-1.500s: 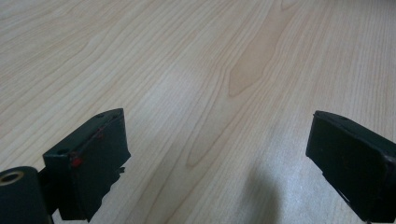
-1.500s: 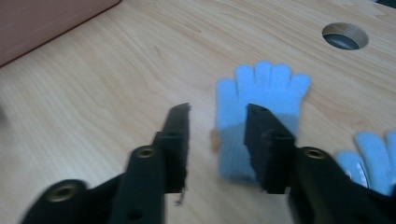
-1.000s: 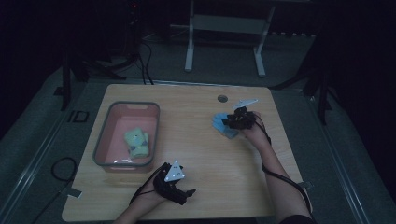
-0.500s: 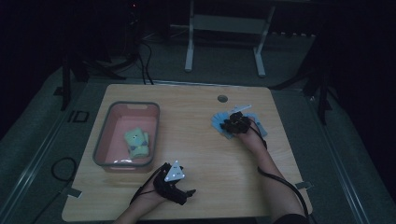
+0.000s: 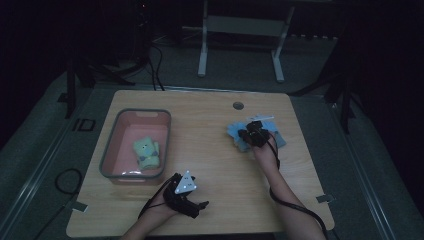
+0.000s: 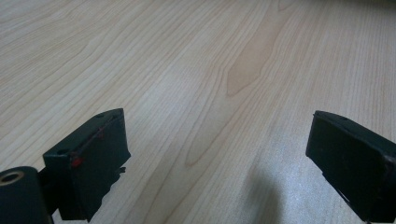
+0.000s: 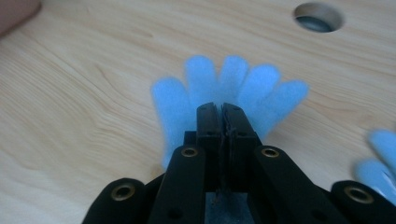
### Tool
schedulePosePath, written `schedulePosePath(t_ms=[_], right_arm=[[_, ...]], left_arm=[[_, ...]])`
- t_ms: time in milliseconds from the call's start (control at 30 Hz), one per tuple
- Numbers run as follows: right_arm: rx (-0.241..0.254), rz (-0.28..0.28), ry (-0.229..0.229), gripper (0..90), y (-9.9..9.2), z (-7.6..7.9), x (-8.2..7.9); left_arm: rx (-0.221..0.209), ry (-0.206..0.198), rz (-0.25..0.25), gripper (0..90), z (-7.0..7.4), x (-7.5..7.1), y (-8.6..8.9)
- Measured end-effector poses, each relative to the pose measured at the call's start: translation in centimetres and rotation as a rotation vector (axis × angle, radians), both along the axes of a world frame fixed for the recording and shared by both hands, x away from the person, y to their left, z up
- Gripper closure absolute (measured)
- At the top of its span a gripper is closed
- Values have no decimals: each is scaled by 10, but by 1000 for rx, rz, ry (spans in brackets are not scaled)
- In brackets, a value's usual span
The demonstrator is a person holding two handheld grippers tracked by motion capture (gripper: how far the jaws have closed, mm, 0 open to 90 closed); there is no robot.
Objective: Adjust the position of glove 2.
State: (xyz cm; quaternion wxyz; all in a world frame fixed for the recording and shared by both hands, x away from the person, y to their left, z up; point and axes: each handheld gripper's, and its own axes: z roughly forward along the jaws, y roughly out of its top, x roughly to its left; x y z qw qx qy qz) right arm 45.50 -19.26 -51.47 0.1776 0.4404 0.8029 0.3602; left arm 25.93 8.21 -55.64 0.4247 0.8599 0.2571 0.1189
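— Gloves first: in the high view we see the blue glove right of centre on the table, with the right gripper on top of it. A second glove lies just beside it, further right.
— And our left gripper?
— Low in the frame, left of centre, resting on bare wood near the bin, which holds a green toy.
— Left gripper view next?
— We see its jaws spread wide at the lower corners, bare wood between them.
— Right gripper view?
— Our jaws have just been closing, and now they stand pressed together at lower centre, pinching the glove; its blue fingers fan out above the tips. The second glove sits at the right edge, and a round hole shows at upper right.
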Motion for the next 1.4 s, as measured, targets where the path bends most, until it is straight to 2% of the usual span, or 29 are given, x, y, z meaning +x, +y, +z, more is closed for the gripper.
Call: schedulePosePath(t_ms=[33,133,300,467,600,800,1067,1267,1333,1400], right_arm=[[24,-18,1,869,-1,5,-6],[34,-66,-8,868,-1,17,-24],[41,-116,-28,868,-1,31,-55],[18,-135,-37,869,3,32,-80],[9,-135,-35,869,11,28,-92],[13,-146,-15,868,23,14,-97],[-17,-168,15,862,34,-9,-92],[-36,-154,62,805,40,-33,-89],[-38,-153,51,788,41,-35,-90],[-34,-146,60,758,42,-34,-89]], left_arm=[[-1,-1,1,58,0,0,0],[1,-7,0,58,1,0,-1],[-4,-11,1,57,2,0,-1],[1,-17,1,57,2,1,-1],[5,-24,0,57,2,1,-1],[10,-29,2,57,1,1,-1],[11,-28,0,57,0,0,-1],[13,-30,-3,57,1,-1,0],[12,-32,-1,57,1,0,0],[12,-31,1,58,0,0,1]])
